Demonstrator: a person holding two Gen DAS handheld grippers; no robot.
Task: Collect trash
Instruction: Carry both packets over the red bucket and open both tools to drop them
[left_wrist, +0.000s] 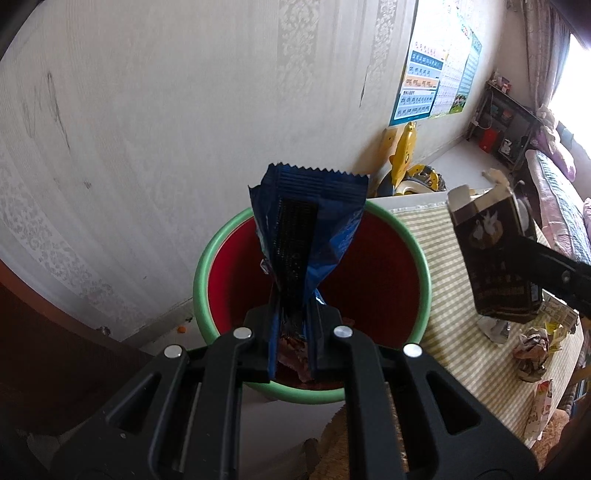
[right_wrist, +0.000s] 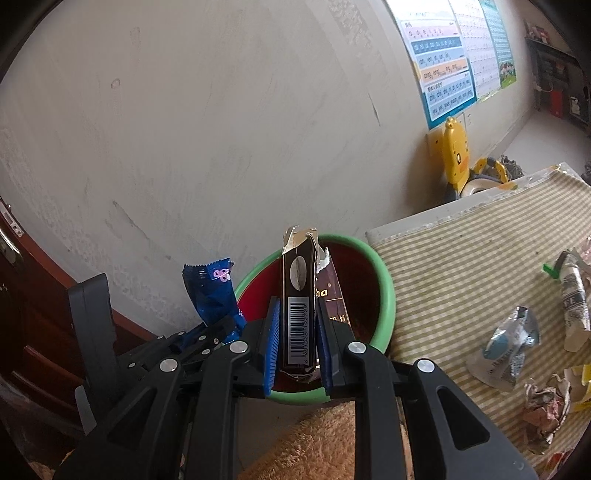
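Here's the blue snack wrapper (left_wrist: 301, 236), crinkled foil with a zigzag top edge and a black seam strip down its back, twisted narrow at the waist. And the other piece: a dark brown carton (right_wrist: 299, 314), tall and slim, barcode on its narrow side, its top flaps torn open and pale inside.

Everything centres on the bin (left_wrist: 424, 266), red inside with a green rim, standing on the floor against the patterned wallpaper (left_wrist: 147, 129). Just beside the bin, away from the wall's dark wooden door side, runs a table under a green-and-cream checked cloth (right_wrist: 461, 266), with crumpled paper (right_wrist: 546, 406), a clear plastic packet (right_wrist: 509, 347) and a rolled paper cup (right_wrist: 574, 302) lying on it, well apart from the bin. Beyond the bin along the wall, a yellow duck toy (right_wrist: 456, 155) and learning posters (right_wrist: 439, 66).

Now the grips. The left gripper (left_wrist: 291, 350) is pinched tight on the wrapper's lower waist, so the wrapper stands upright above the bin's open mouth. The right gripper (right_wrist: 297, 343), blue pads, is clamped on the carton's lower half, narrow faces against the pads, and the carton rises upright over the bin's near rim. From the left wrist view the carton hangs beside the bin, above the cloth edge.
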